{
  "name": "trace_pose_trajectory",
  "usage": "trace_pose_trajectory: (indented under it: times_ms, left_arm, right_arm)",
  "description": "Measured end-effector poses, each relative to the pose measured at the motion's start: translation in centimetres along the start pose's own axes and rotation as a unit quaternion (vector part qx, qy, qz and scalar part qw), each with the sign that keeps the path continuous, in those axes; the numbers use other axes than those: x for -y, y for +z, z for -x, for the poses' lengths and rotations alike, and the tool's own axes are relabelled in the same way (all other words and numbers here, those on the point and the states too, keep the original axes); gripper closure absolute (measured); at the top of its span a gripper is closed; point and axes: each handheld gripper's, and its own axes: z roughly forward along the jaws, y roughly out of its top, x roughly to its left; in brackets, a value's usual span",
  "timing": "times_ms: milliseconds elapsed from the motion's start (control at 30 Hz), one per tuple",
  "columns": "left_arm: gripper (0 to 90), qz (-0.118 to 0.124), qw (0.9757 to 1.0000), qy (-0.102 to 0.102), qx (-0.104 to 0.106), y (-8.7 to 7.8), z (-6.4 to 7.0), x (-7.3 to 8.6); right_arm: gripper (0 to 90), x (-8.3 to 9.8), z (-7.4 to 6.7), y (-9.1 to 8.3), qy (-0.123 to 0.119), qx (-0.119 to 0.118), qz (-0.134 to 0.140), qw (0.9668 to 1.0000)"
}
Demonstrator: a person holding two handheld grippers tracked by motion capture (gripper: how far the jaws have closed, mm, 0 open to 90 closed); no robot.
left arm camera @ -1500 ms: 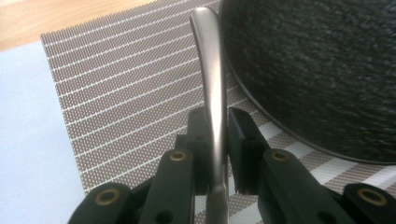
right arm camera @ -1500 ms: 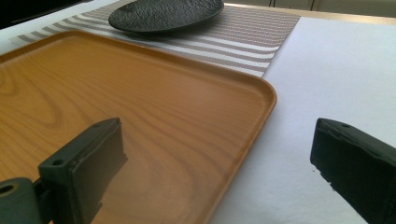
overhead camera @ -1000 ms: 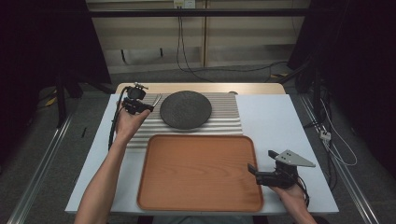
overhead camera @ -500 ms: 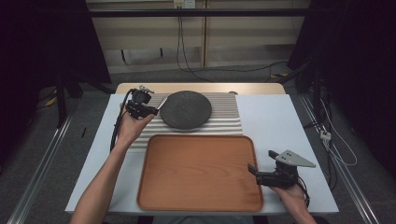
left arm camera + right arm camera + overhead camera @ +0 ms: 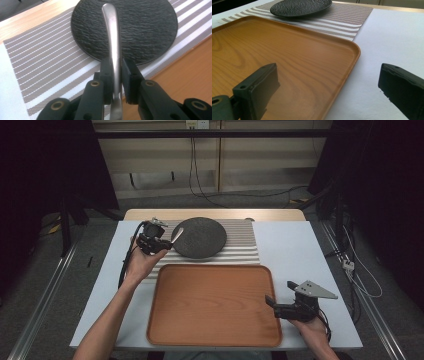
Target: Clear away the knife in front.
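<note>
The left tool (image 5: 115, 75) squeezes a thin metal spoon (image 5: 112, 37) over the dark plate (image 5: 199, 237). The smooth handle could slip out. The right tool (image 5: 327, 92) gapes wide.

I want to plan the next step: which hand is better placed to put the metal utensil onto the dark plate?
Left. The left gripper already clamps the utensil beside the plate; the right gripper waits open by the tray.
</note>
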Motion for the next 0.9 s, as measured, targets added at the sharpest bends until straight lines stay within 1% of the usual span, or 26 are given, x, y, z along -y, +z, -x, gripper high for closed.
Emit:
trace_pose_trajectory:
  times_ms: [33, 100, 133, 167, 233, 267, 300, 367, 400, 500, 567, 600, 633, 667, 700, 767, 900]
  left_arm:
    - [80.0, -0.001, 1.0, 0.0, 0.001, 0.0, 0.1, 0.0]
    - [80.0, -0.004, 1.0, 0.0, -0.005, -0.1, 0.5, 0.1]
    - [80.0, -0.002, 1.0, -0.002, -0.007, -0.1, 0.7, 0.1]
    - [80.0, -0.005, 1.0, 0.0, -0.004, -0.2, 0.7, 0.2]
    - [80.0, -0.004, 1.0, 0.0, 0.002, -0.4, 0.8, 0.3]
    - [80.0, -0.003, 1.0, 0.001, 0.0, -0.5, 0.9, 0.3]
    - [80.0, -0.002, 1.0, 0.002, 0.002, -0.6, 1.0, 0.4]
    - [80.0, -0.001, 1.0, 0.002, 0.008, -0.7, 1.1, 0.6]
    - [80.0, 0.003, 0.9999, -0.001, 0.013, -0.7, 1.2, 0.7]
    - [80.0, -0.001, 0.9998, 0.003, 0.018, -0.7, 1.3, 1.1]
    - [80.0, 0.0, 0.9997, -0.003, 0.023, -0.7, 1.6, 1.3]
    - [80.0, -0.003, 0.9999, 0.002, 0.013, -0.7, 1.8, 1.3]
    - [80.0, -0.003, 0.9997, 0.005, 0.022, -0.8, 1.9, 1.4]
    - [80.0, -0.002, 0.9997, 0.006, 0.025, -0.9, 2.0, 1.4]
    - [80.0, -0.002, 0.9997, 0.007, 0.025, -0.9, 2.2, 1.4]
    - [80.0, -0.001, 0.9996, 0.016, 0.023, -1.1, 2.6, 1.5]
    - [80.0, -0.01, 0.9993, 0.028, 0.025, -1.3, 3.4, 1.8]
  right_arm:
    - [2.7, 0.0, 0.0, 0.0, 0.0, 0.0, 0.0, 1.0]
    - [2.8, 0.0, 0.0, 0.0, -0.001, 0.0, 0.0, 1.0]
    - [2.7, 0.0, 0.0, 0.0, -0.001, 0.0, 0.0, 1.0]
    - [2.8, 0.0, 0.0, 0.0, -0.001, 0.0, 0.0, 1.0]
    - [2.7, 0.0, 0.0, 0.0, -0.001, -0.001, -0.002, 1.0]
    - [2.7, 0.0, 0.0, 0.0, -0.001, 0.0, -0.002, 1.0]
    - [2.8, 0.0, 0.0, 0.0, 0.0, 0.0, -0.002, 1.0]
    - [2.8, 0.0, 0.0, 0.0, 0.001, 0.0, -0.002, 1.0]
    - [2.8, 0.0, 0.0, 0.1, 0.001, -0.001, -0.002, 1.0]
    - [2.8, 0.0, 0.0, 0.1, 0.0, -0.001, -0.003, 1.0]
    - [2.7, 0.0, -0.1, 0.1, -0.001, -0.001, -0.003, 1.0]
    - [2.7, 0.0, -0.1, 0.1, -0.001, -0.001, -0.003, 1.0]
    - [2.7, 0.0, -0.1, 0.1, -0.001, -0.001, -0.003, 1.0]
    - [2.7, 0.0, 0.0, 0.1, -0.001, -0.001, -0.003, 1.0]
    - [2.7, 0.0, 0.0, 0.1, -0.001, -0.001, -0.003, 1.0]
    - [2.7, 0.0, 0.0, 0.0, 0.0, -0.002, -0.003, 1.0]
    - [2.7, 0.0, 0.0, 0.0, -0.002, -0.001, -0.003, 1.0]
